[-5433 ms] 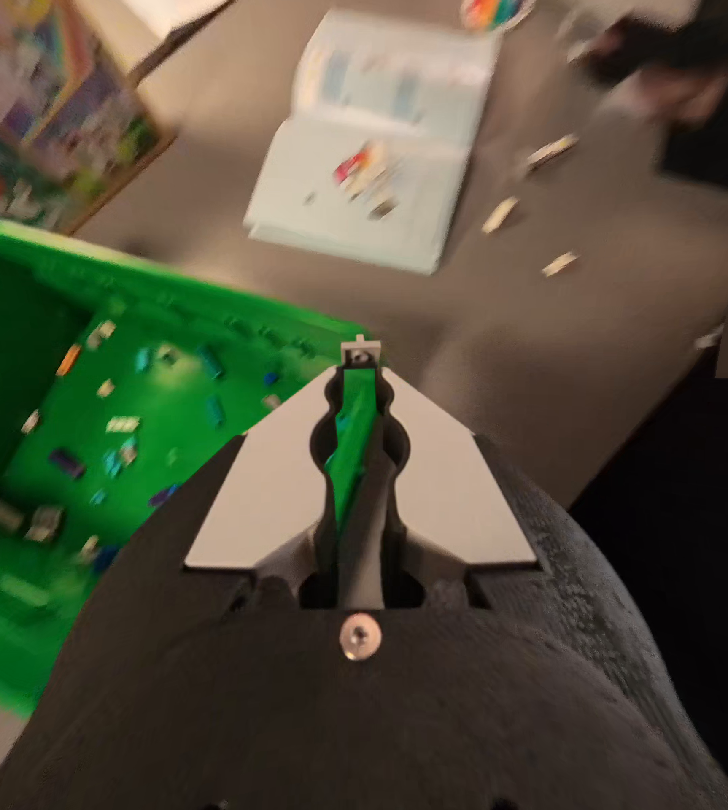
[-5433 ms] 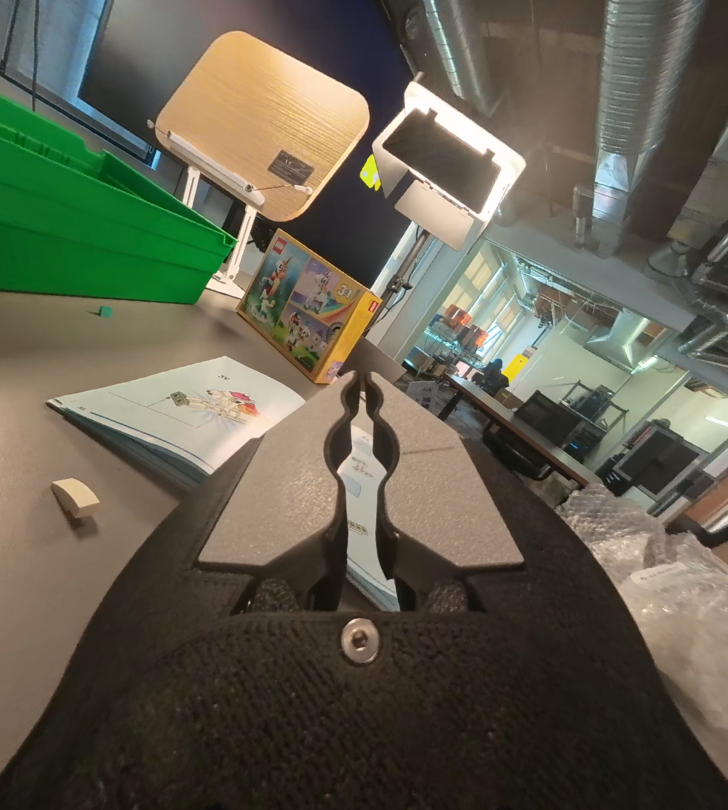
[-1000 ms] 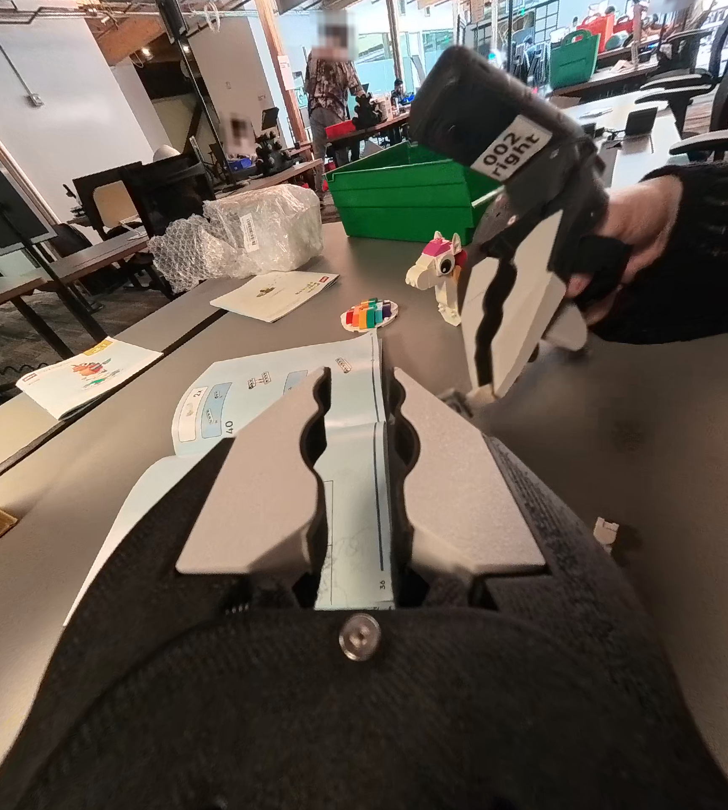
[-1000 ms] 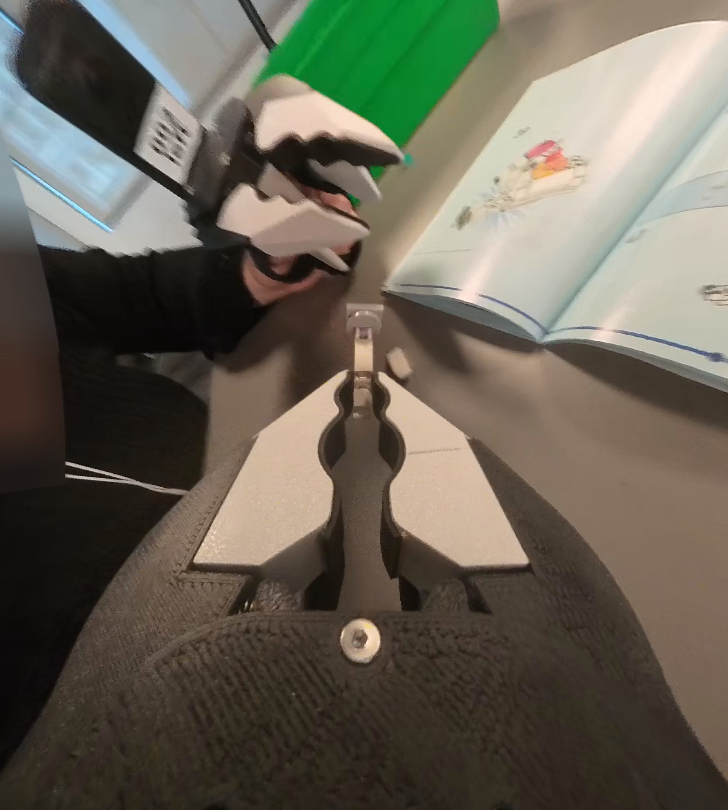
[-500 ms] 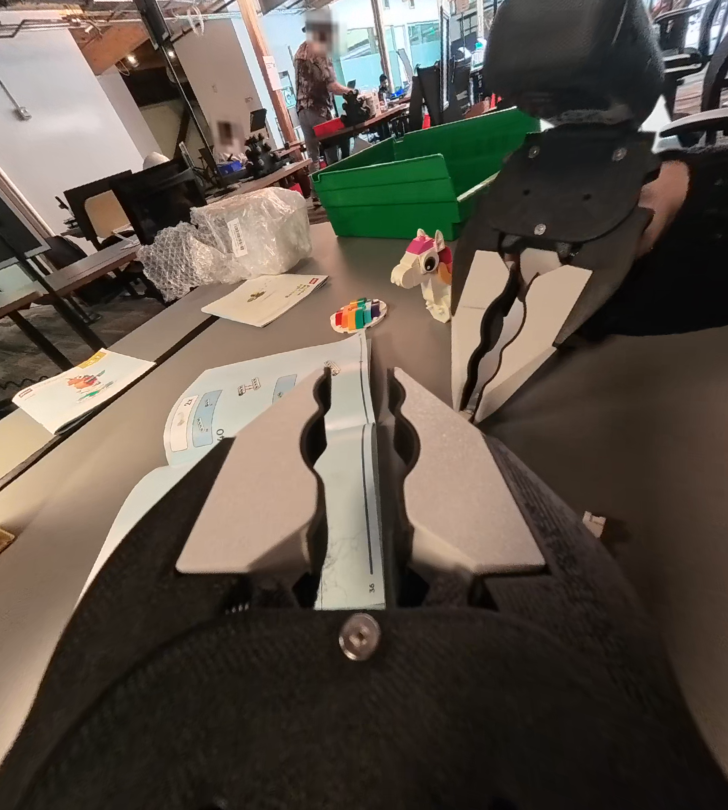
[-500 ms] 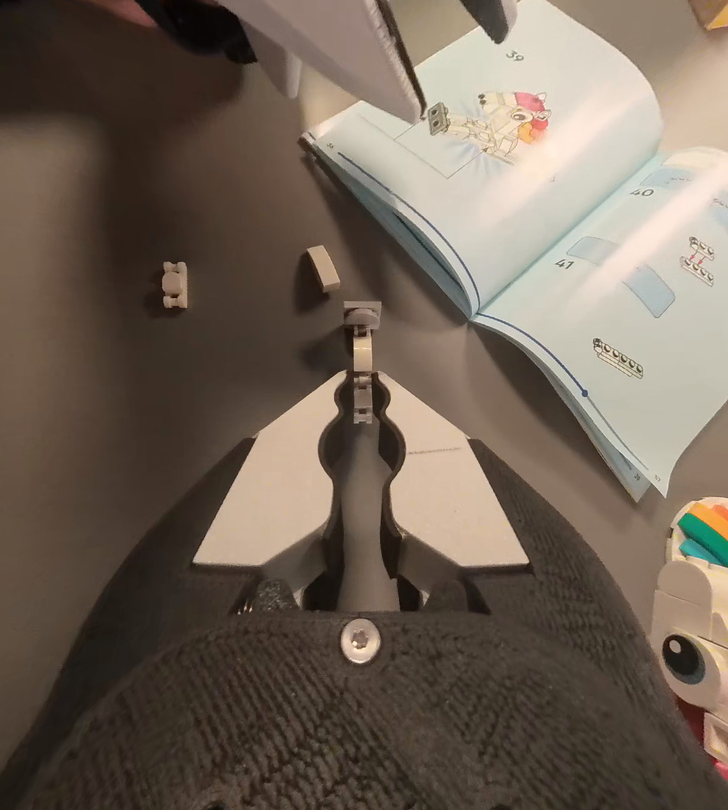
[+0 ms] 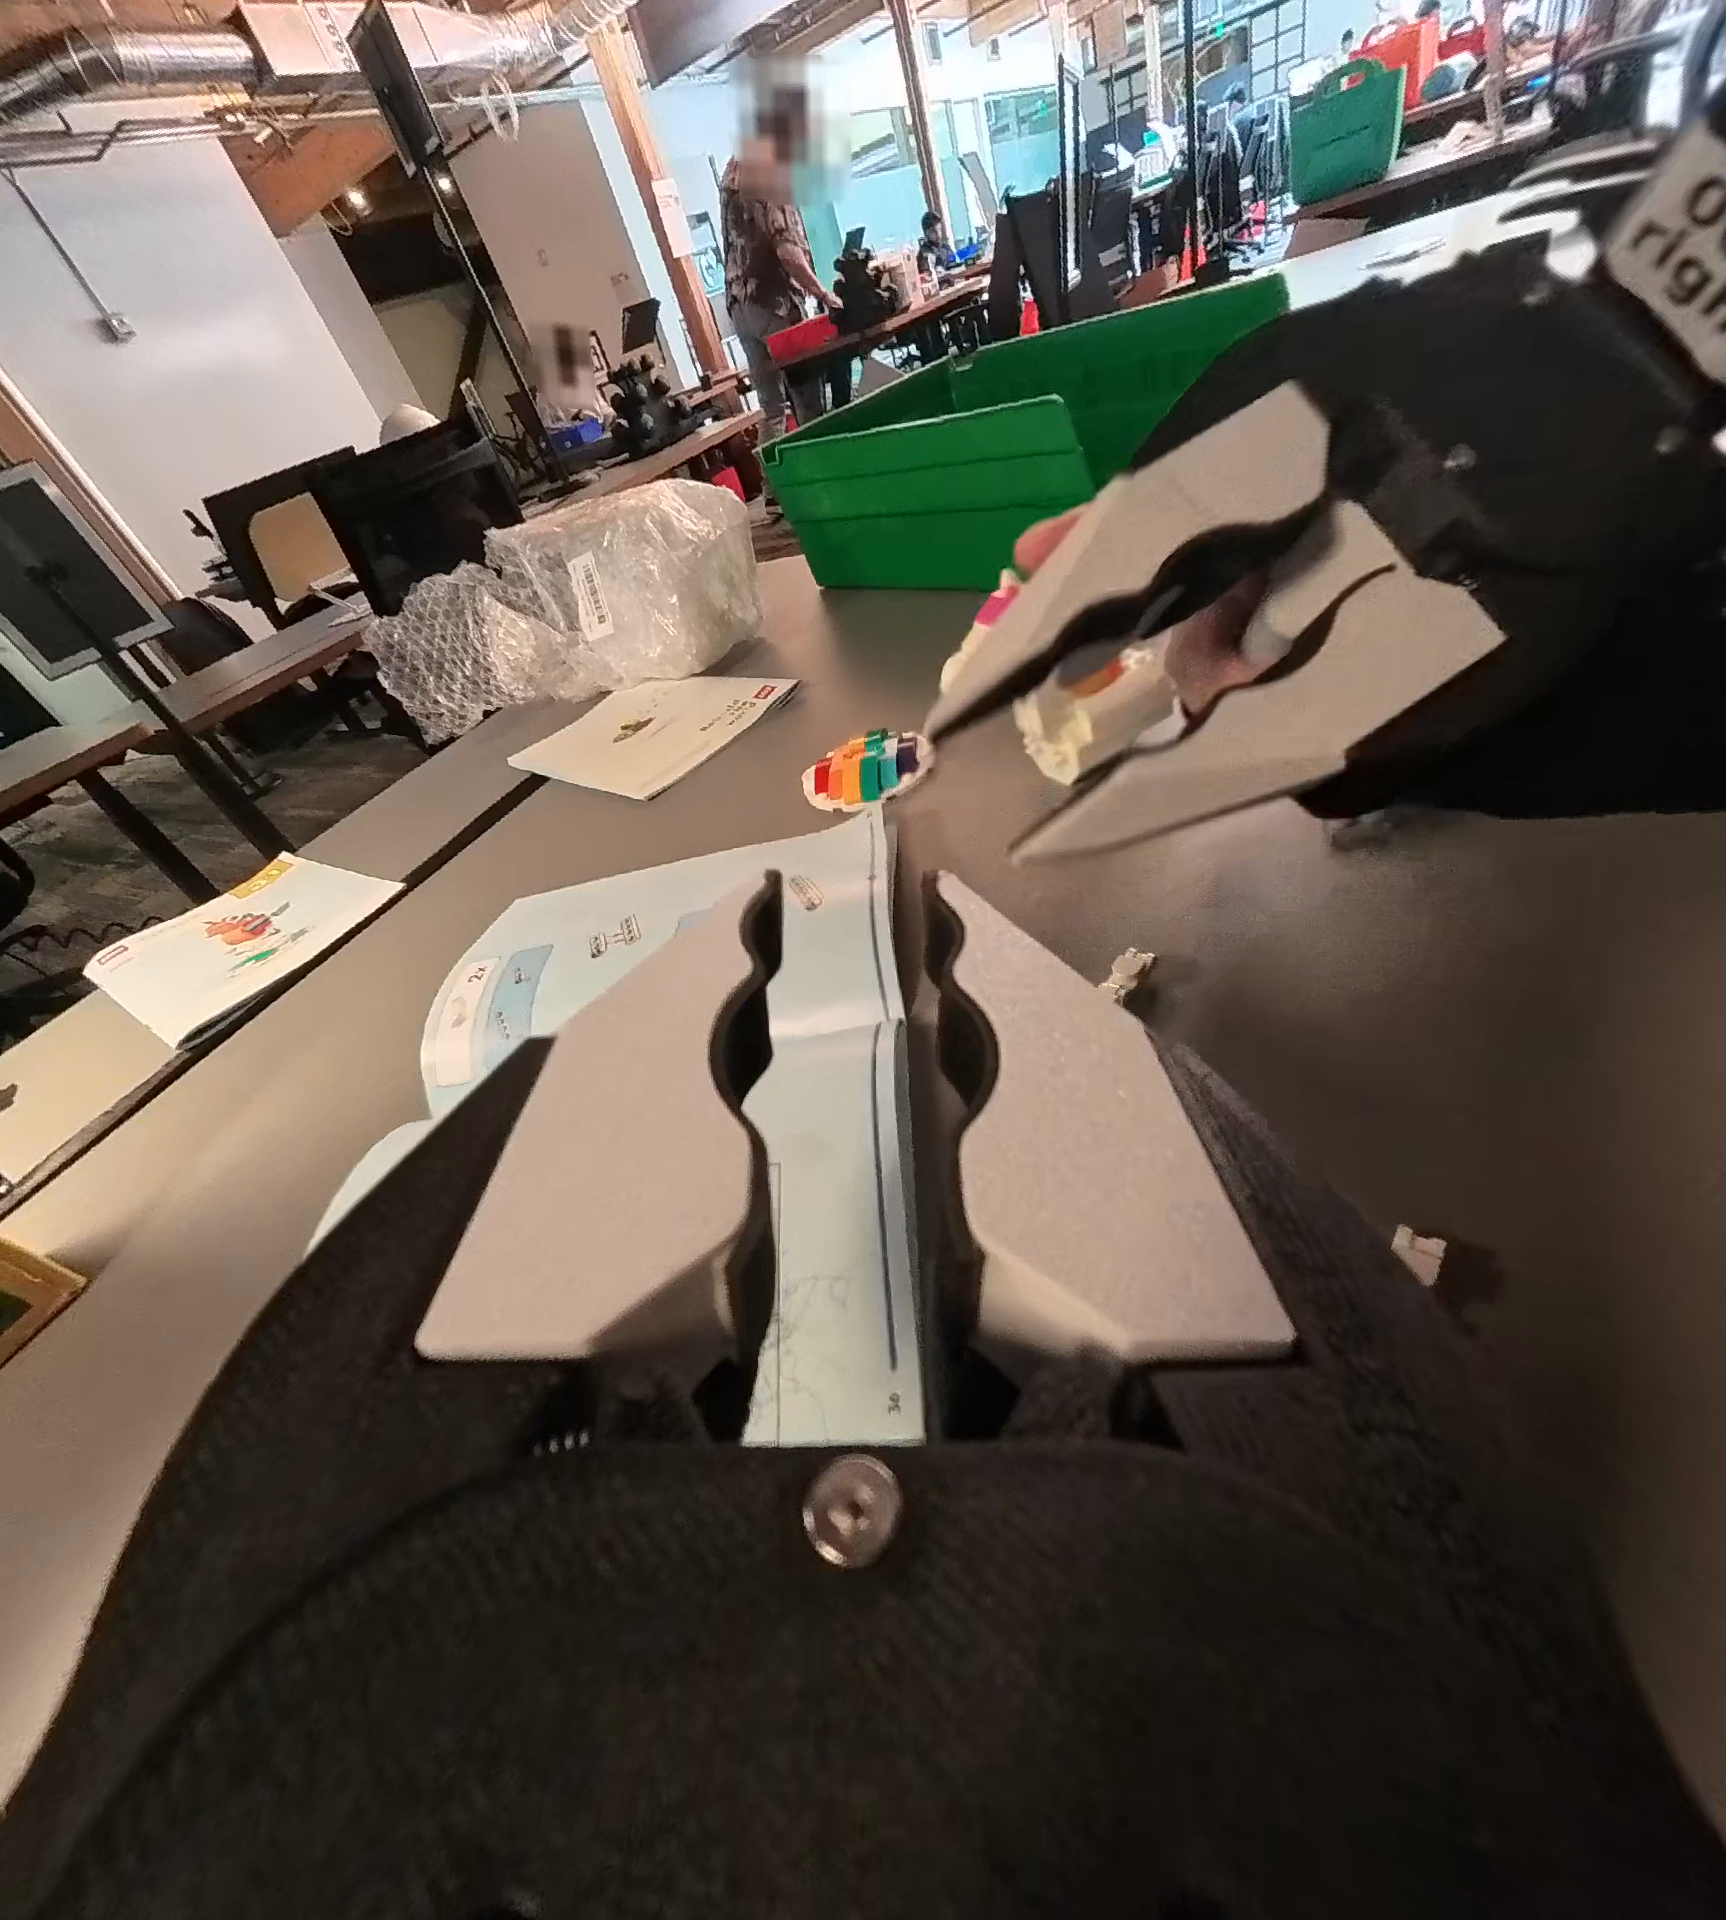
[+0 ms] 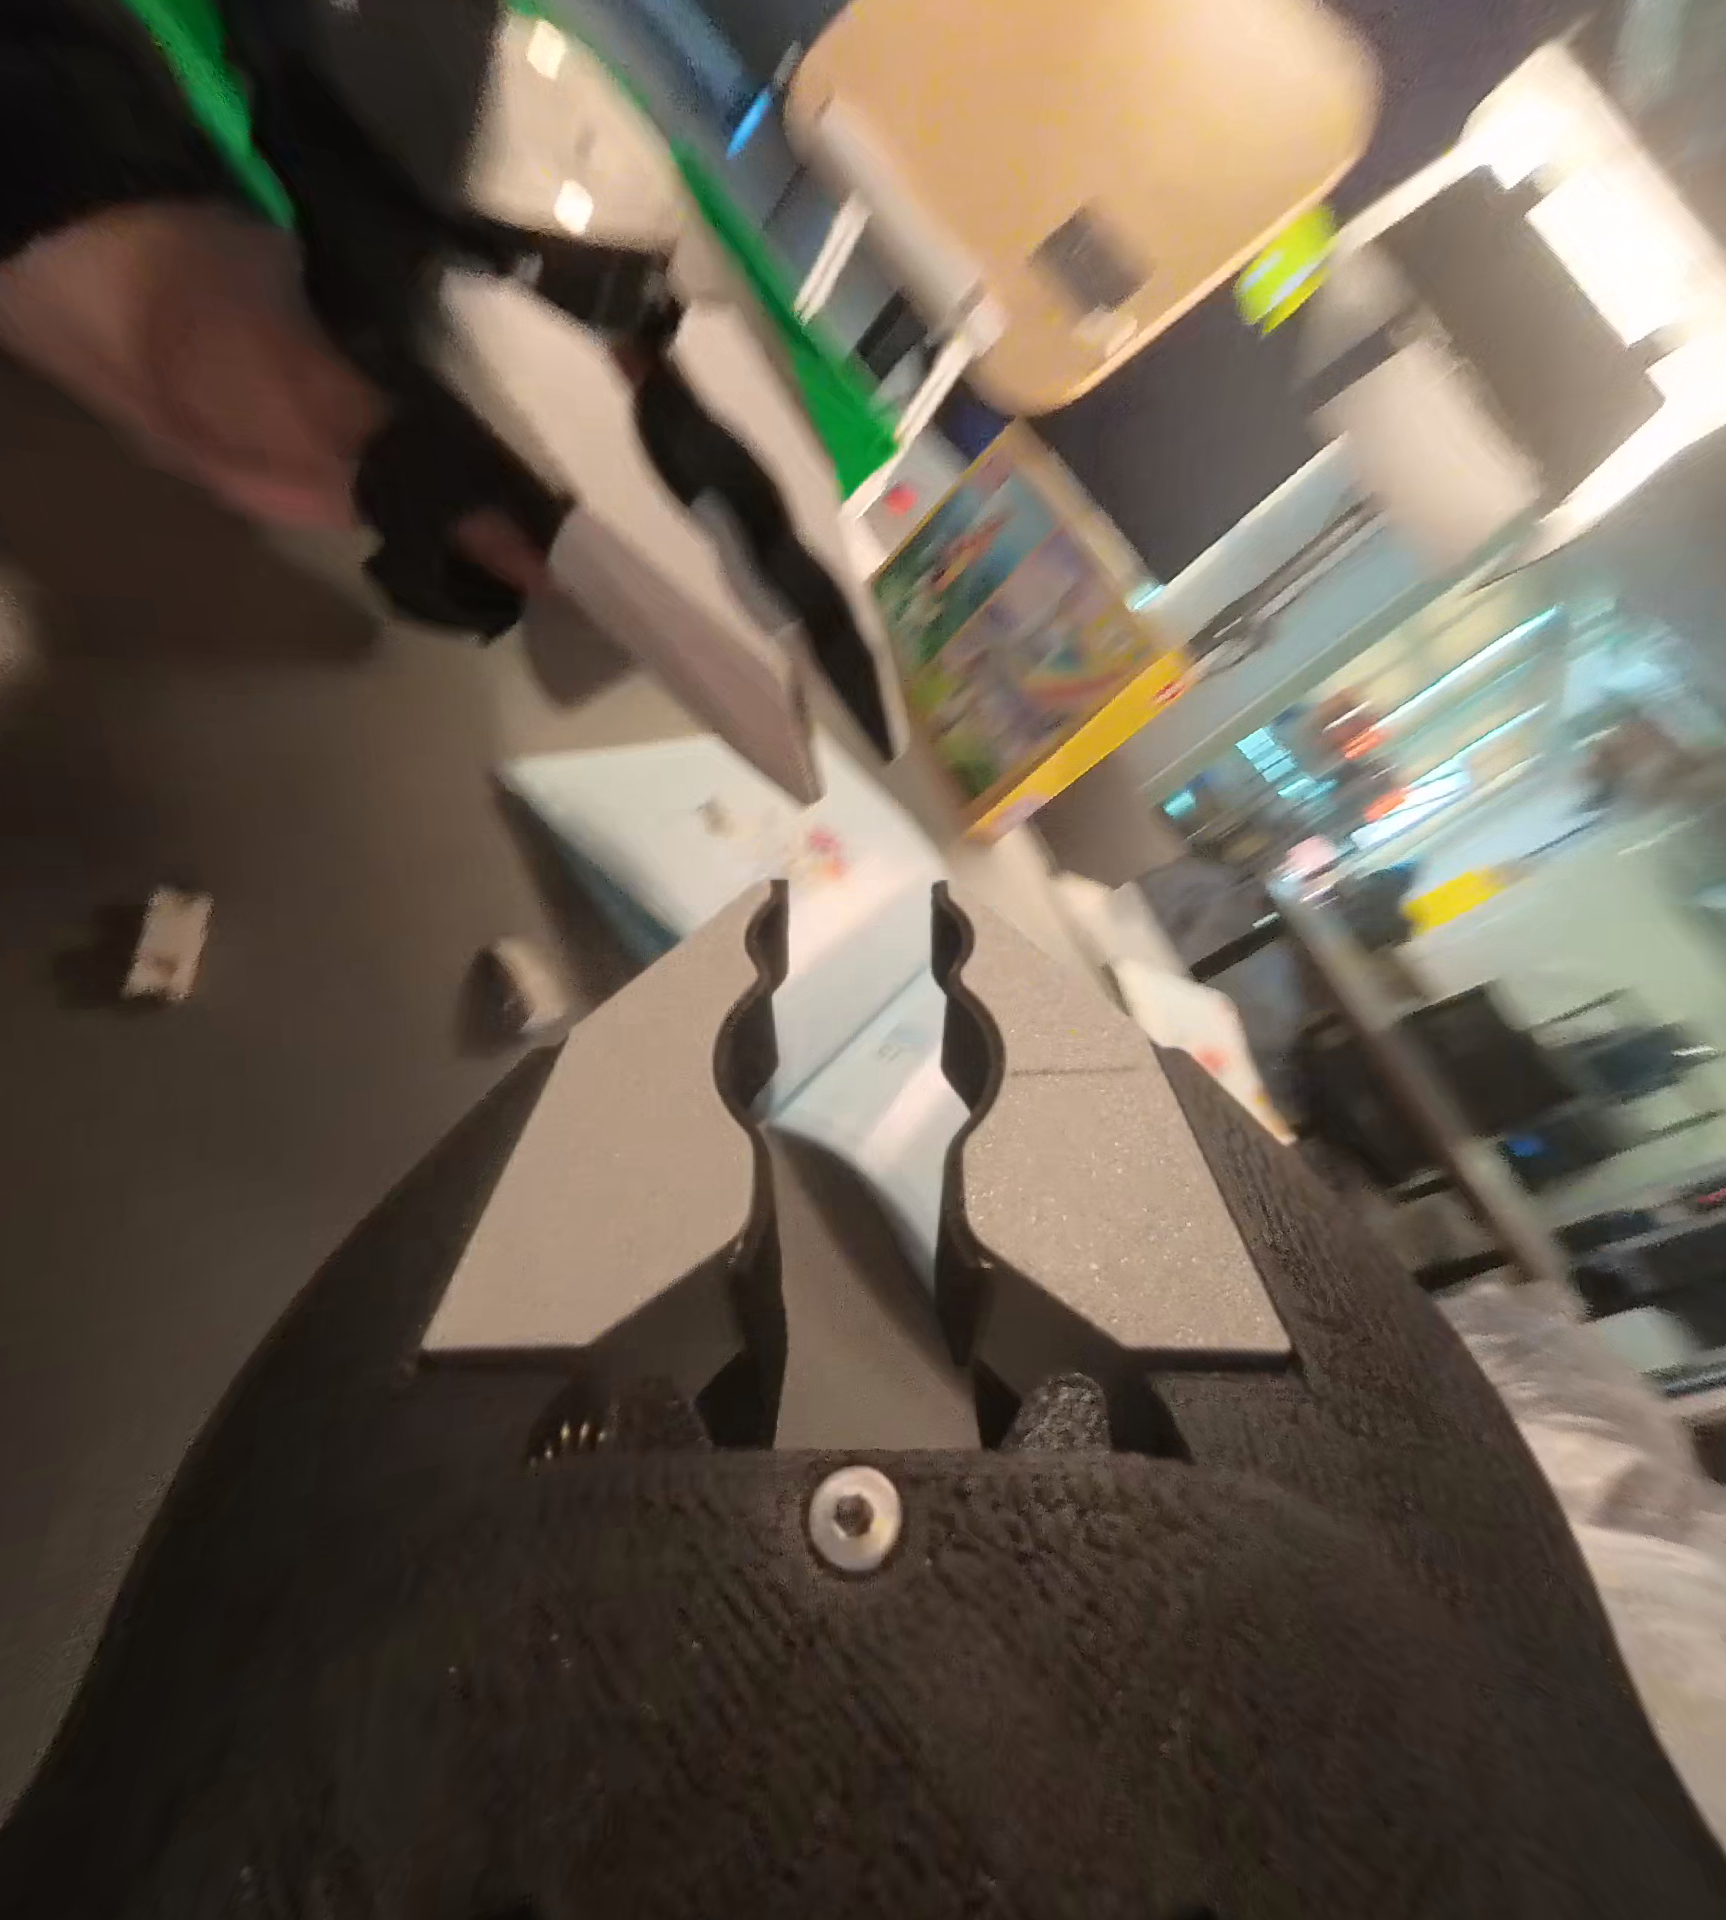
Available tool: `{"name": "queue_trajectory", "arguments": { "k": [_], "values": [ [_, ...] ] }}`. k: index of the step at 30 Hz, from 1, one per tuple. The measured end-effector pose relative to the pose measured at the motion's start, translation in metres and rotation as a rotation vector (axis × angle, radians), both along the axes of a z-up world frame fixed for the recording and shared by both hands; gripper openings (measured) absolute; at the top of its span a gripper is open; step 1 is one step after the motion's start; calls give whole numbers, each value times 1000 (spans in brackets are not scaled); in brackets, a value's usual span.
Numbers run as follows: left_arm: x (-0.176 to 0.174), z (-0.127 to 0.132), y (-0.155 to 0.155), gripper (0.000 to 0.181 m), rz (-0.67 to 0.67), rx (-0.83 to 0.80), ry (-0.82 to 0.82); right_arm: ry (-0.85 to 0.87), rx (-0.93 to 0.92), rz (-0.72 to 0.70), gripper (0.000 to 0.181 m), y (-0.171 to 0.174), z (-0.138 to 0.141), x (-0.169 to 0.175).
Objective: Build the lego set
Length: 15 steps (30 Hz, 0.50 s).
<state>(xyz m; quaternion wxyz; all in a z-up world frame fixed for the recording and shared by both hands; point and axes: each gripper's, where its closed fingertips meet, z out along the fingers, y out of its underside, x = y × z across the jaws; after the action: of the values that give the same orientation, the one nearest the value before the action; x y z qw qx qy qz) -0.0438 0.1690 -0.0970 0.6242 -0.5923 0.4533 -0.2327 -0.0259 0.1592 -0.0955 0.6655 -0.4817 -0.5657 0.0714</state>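
My left gripper [image 7: 851, 883] is open and empty, low over the open light-blue instruction booklet [image 7: 828, 977]. My right gripper [image 7: 978, 795] hangs above the table at the upper right, jaws apart; the white unicorn model [image 7: 1056, 727] shows through its gap, behind it. In the blurred right wrist view the right gripper [image 8: 857, 894] is open and empty, and the left gripper [image 8: 843, 764] is ahead of it above the booklet [image 8: 651, 821]. A small grey piece [image 7: 1127, 971] lies on the table under the right gripper. Two more small pieces [image 8: 168, 945] [image 8: 511, 987] lie left of it.
A rainbow plate [image 7: 864, 769] lies beyond the booklet. Green bins [image 7: 942, 499], a bubble-wrap bundle [image 7: 578, 603] and a closed booklet [image 7: 656, 738] stand farther back. The set's box [image 8: 1025, 644] is beyond the booklet. A small white piece [image 7: 1415, 1242] lies at my right.
The right gripper opened and let go of the small grey piece it held, then swung up and turned sideways. The left gripper has stayed open over the booklet.
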Motion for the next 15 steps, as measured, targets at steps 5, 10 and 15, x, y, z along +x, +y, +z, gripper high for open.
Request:
{"name": "queue_trajectory", "arguments": {
  "k": [5, 10, 15],
  "values": [
    [-2, 17, -7, 26, -2, 58, -40, 177, 227, -27, 18, -8, 29, 3],
    [-21, 69, -34, 27, 44, 146, -98, 263, 211, -40, 17, -6, 37, 9],
    [-97, 112, -43, 29, 289, 96, -127, 326, 162, -55, 16, -1, 42, 19]
  ]
}}
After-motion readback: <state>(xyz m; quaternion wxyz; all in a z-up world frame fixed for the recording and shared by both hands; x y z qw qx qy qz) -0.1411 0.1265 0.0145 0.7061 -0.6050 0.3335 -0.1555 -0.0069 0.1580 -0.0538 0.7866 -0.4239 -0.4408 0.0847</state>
